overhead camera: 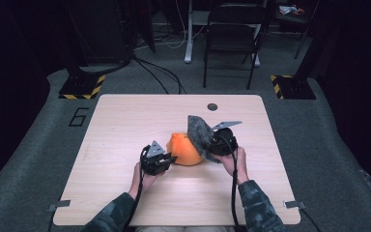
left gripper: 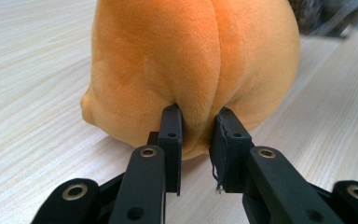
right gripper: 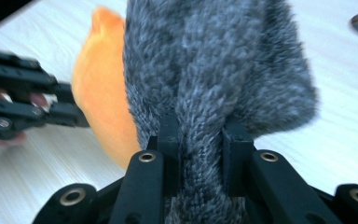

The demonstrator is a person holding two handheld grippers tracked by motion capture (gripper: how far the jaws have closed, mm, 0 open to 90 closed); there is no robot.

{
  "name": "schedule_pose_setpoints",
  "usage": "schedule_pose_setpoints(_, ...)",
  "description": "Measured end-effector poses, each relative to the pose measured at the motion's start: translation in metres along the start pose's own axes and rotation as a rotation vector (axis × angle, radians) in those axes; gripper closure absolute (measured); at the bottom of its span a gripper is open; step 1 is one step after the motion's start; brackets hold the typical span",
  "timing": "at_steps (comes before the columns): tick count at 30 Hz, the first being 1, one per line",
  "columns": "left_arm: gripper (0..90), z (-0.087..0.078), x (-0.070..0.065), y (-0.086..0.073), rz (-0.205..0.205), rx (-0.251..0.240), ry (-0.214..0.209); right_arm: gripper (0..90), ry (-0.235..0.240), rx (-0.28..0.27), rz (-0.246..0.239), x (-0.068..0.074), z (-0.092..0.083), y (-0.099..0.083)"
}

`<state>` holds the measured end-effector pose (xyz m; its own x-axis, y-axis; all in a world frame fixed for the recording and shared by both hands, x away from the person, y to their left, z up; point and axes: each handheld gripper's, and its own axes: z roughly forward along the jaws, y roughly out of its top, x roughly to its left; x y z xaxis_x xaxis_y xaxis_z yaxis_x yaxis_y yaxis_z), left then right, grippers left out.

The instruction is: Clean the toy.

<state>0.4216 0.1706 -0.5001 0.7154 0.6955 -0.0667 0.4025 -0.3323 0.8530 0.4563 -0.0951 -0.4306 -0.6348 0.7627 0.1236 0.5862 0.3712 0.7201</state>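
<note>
Left gripper (overhead camera: 170,159): jaws pinch a fold of the orange plush (overhead camera: 186,150) low on its near side — in the left gripper view the pile bulges between the two pads, so the grip looks like an anchor that keeps the toy from sliding.
Right gripper (overhead camera: 211,143): jaws squeezed tight on the grey fur (overhead camera: 200,133), a thick tuft caught between the pads in the right gripper view (right gripper: 199,154).
Table (overhead camera: 125,121): bare pale wood with a small round grommet (overhead camera: 212,107) at the far edge; the plush rests on it near the middle, just ahead of the person.
Plush: sits on the table between the two grippers, seam toward the left one.
Fur: stands up against the right flank of the plush, lifted clear of the table — probably being drawn off or onto the toy; which, I cannot tell.
Left hand (overhead camera: 142,178): low, near the table, gripper level and pointing right at the plush.
Right hand (overhead camera: 235,162): a little higher, wrist cocked, gripper aimed left and away.
</note>
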Motion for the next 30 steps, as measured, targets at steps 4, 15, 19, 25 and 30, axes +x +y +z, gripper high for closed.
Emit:
schedule_pose_setpoints(4,64.5,-0.002,-0.002,0.003,0.048,0.017,0.016,73.5,-0.028,0.015,-0.019,0.002,0.007,-0.003)
schedule_pose_setpoints(15,67.6,0.005,-0.010,0.002,0.098,-0.020,0.067,73.5,-0.040,0.014,-0.031,0.003,0.007,-0.003)
schedule_pose_setpoints(19,77.3,0.001,-0.007,0.003,0.059,-0.043,0.045,73.7,-0.054,-0.001,-0.035,0.005,0.000,0.001)
schedule_pose_setpoints(25,78.5,-0.007,-0.008,0.008,-0.021,-0.080,0.003,73.7,-0.030,-0.062,-0.047,0.015,-0.016,0.011)
schedule_pose_setpoints(30,78.5,-0.008,-0.014,0.010,-0.027,-0.073,-0.020,73.6,-0.002,-0.092,-0.123,0.045,-0.022,0.020)
